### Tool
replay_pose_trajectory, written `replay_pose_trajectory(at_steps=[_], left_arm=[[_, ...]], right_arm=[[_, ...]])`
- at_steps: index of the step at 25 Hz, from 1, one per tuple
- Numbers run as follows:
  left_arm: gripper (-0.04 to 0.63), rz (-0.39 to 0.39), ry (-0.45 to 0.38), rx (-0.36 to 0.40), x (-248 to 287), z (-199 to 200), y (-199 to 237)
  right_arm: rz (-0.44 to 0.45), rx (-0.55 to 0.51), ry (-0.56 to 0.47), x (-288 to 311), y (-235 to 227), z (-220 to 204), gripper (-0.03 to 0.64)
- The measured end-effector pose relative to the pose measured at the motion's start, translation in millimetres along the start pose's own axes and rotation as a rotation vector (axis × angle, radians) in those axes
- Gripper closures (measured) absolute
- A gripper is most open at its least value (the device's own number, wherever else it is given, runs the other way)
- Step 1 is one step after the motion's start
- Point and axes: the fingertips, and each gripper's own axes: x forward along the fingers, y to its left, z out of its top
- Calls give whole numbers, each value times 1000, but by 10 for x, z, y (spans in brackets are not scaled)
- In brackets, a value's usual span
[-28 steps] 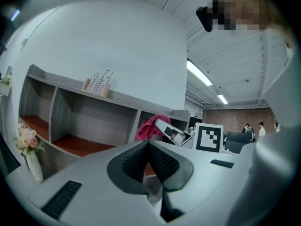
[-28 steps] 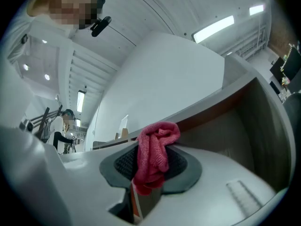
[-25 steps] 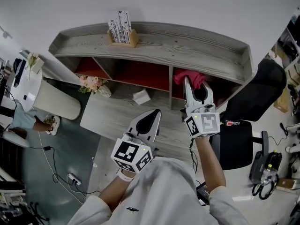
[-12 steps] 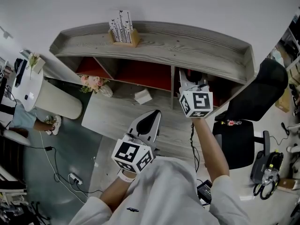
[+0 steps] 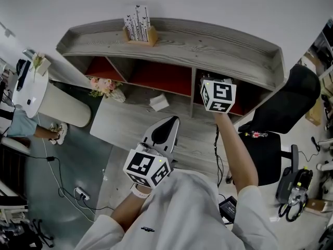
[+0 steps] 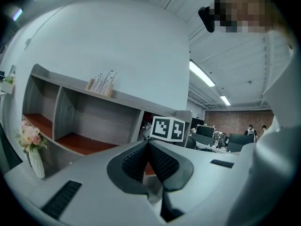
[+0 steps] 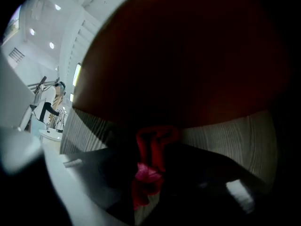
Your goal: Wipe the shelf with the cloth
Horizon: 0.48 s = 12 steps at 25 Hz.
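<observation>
Right hand-held gripper (image 7: pixel 150 149) is clamped on the red cloth (image 7: pixel 146 173), which bunches up between its two dark jaws and hangs out below them. In the right gripper view a red surface fills the picture from 10 to 2 o'clock, and pale grey wood grain runs just behind the cloth at 3 and 9 o'clock; whether the cloth touches the wood cannot be made out in the shadow. In the head view this hand-held gripper's marker cube (image 5: pixel 218 95) sits at 1 o'clock, at the mouth of the right-hand compartment of the grey wooden shelf (image 5: pixel 208 43), with the jaws and cloth hidden beyond it inside. The left hand-held gripper (image 6: pixel 148 142) has its jaws pressed together with nothing between them; it hangs above the grey worktop (image 5: pixel 125 126) at about 6 o'clock in the head view, well apart from the shelf and pointing toward it. On the shelf's top board at 11 o'clock stands a small wooden holder of black-and-white cards (image 5: pixel 139 27). A vase of pink flowers (image 5: pixel 105 88) stands at 10 o'clock by the left compartment, and a small white object (image 5: pixel 158 103) lies on the worktop just before the middle compartment.
</observation>
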Motion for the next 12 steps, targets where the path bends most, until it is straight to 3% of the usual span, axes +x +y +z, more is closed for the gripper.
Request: replay_pose_trajectory(at_steps=[5, 12], left_arm=[[589, 4, -1, -14, -16, -25, 1], [589, -25, 19, -30, 32, -107, -74]], right_arm=[[-21, -48, 7, -2, -115, -20, 509], [-119, -95, 3, -188, -447, 7, 508]])
